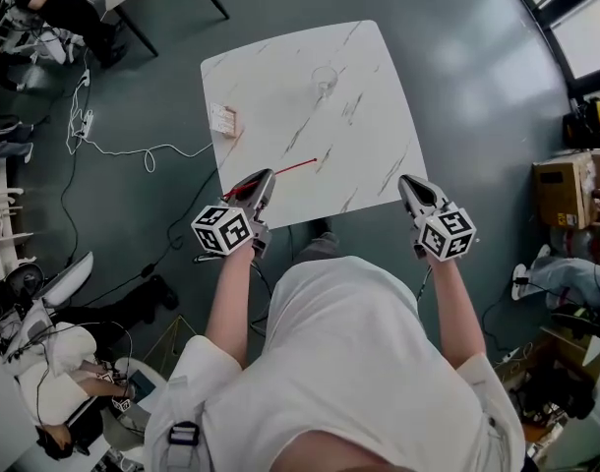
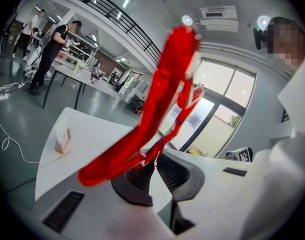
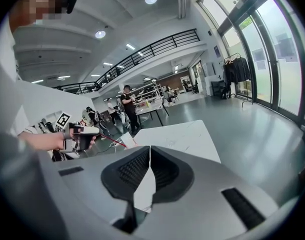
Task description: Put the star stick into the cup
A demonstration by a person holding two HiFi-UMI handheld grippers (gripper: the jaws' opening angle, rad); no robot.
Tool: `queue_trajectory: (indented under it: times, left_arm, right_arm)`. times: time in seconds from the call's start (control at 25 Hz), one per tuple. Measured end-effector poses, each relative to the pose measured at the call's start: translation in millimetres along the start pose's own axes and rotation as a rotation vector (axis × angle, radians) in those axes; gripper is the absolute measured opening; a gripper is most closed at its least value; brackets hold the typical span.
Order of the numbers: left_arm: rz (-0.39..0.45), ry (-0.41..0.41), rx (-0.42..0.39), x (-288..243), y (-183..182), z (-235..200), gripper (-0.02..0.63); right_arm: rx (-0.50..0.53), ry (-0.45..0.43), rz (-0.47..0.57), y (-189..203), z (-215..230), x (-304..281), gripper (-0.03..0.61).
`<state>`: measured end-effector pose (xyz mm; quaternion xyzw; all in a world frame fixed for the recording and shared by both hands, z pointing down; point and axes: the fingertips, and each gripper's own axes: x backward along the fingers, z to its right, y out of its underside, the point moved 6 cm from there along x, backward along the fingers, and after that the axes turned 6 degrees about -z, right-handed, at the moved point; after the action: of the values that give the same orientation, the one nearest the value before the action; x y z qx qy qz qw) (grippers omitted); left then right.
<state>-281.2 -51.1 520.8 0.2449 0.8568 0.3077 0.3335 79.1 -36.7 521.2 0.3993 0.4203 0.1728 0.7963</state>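
One view (head) shows the cup point(image 1: 325, 77), apparently glass.

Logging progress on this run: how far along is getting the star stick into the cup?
Done: the star stick is clamped in the left gripper. In hand: it is held over the near edge of the table. Remaining: carry it to the clear cup at the far side and drop it in. The right gripper is shut and empty.

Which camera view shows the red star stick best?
The left gripper view: the star stick fills the frame, clamped in the left hand-held gripper. The head view shows only a thin red line over the table; the right gripper view, a tiny distant sliver.
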Motion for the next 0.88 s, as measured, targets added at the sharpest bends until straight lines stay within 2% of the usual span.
queue_trajectory:
  times: [0.36,0.64,0.88]
  left_arm:
    - [-0.035,0.046,-0.008,-23.4,-22.8,-28.4,0.025]
    - [-0.058,0.038,-0.020,-37.4,-23.9,-36.5,0.025]
    - [-0.054,0.022,-0.021,-52.3,-26.4,-34.0,0.023]
  right_arm:
    - [0.010,0.039,-0.017,-17.2,-6.7,-31.6,0.026]
    - [-0.019,0.081,-0.026,-20.7,3.3,-30.2,0.026]
    - [-0.028,0.078,-0.038,-16.2,15.2,-27.0,0.026]
